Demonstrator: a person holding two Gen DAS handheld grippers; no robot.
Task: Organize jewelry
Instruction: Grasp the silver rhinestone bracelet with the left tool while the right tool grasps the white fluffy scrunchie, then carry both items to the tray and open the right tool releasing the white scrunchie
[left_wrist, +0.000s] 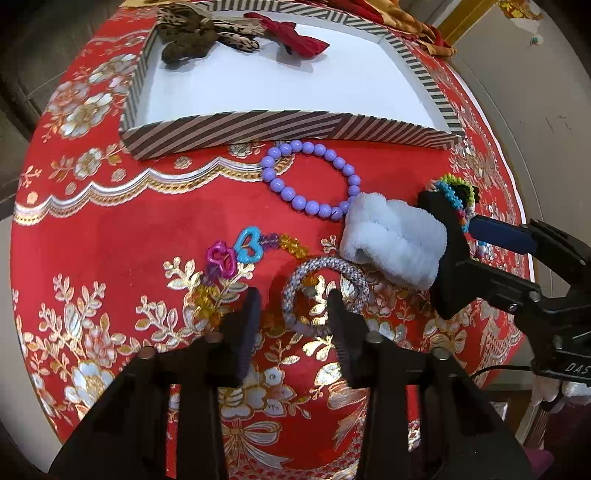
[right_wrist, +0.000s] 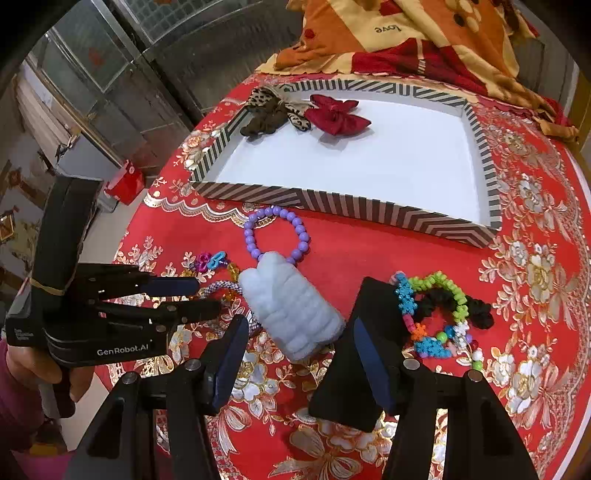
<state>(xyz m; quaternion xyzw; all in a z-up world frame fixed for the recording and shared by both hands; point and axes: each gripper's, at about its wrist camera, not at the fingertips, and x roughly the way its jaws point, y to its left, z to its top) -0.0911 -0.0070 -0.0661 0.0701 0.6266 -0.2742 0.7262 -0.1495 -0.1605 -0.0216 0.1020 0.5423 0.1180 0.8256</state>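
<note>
This looks like a lived-in home. A round table (right_wrist: 546, 229) is covered with a red cloth patterned in gold and silver flowers, and on it sit a striped shallow box (right_wrist: 369, 206) and loose hair ties and bead bracelets (right_wrist: 275, 230). Behind the table lies a soft orange and red blanket (right_wrist: 388, 33) printed with the word "love". To one side stand a metal-framed glass door (right_wrist: 92, 55) and a grey wall, with a red packet (right_wrist: 125, 182) near the doorstep.
</note>
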